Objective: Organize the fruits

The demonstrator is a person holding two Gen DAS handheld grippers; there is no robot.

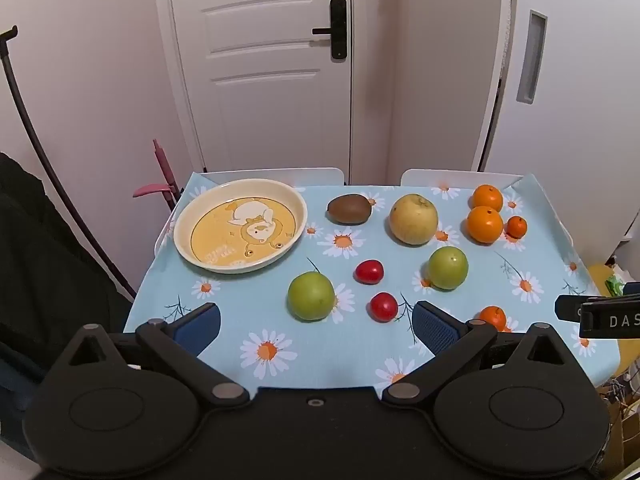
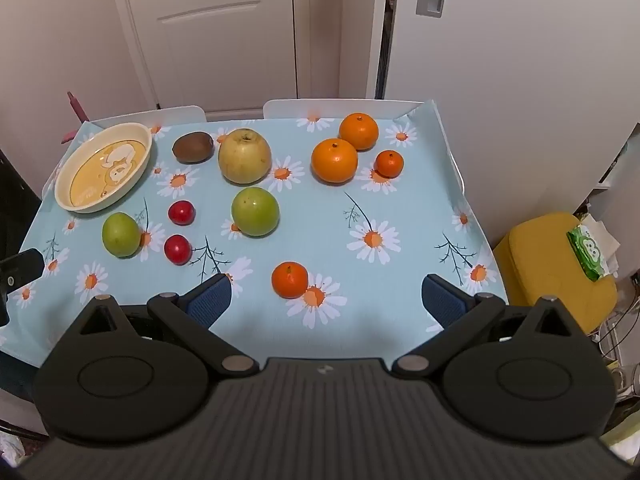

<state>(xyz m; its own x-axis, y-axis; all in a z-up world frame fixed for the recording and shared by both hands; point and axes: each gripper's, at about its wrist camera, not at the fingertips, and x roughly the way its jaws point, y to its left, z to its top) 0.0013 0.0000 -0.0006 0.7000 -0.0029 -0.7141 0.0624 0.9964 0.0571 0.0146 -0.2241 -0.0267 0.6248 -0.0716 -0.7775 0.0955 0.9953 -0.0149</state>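
A cream and yellow plate [image 1: 182,224] [image 2: 64,184] sits empty at the table's far left. Fruits lie on the daisy cloth: a kiwi [image 1: 349,209] [image 2: 193,147], a yellow pear [image 1: 413,219] [image 2: 244,155], two green apples [image 1: 311,296] [image 1: 448,267] [image 2: 121,234] [image 2: 255,211], two red fruits [image 1: 369,271] [image 1: 383,306] [image 2: 181,212] [image 2: 177,249], two oranges [image 1: 486,197] [image 1: 484,224] [image 2: 359,131] [image 2: 334,160], two small tangerines [image 1: 517,226] [image 1: 493,317] [image 2: 389,163] [image 2: 289,279]. My left gripper [image 1: 316,326] is open and empty, above the near edge. My right gripper [image 2: 326,300] is open and empty, near the front tangerine.
The table [image 1: 560,280] stands against a white door [image 1: 260,64] and wall. Two white chair backs [image 1: 280,174] [image 2: 320,106] stand at the far edge. A yellow stool [image 2: 552,268] with a green packet [image 2: 588,252] stands right of the table. A pink handle [image 1: 160,176] stands at the left.
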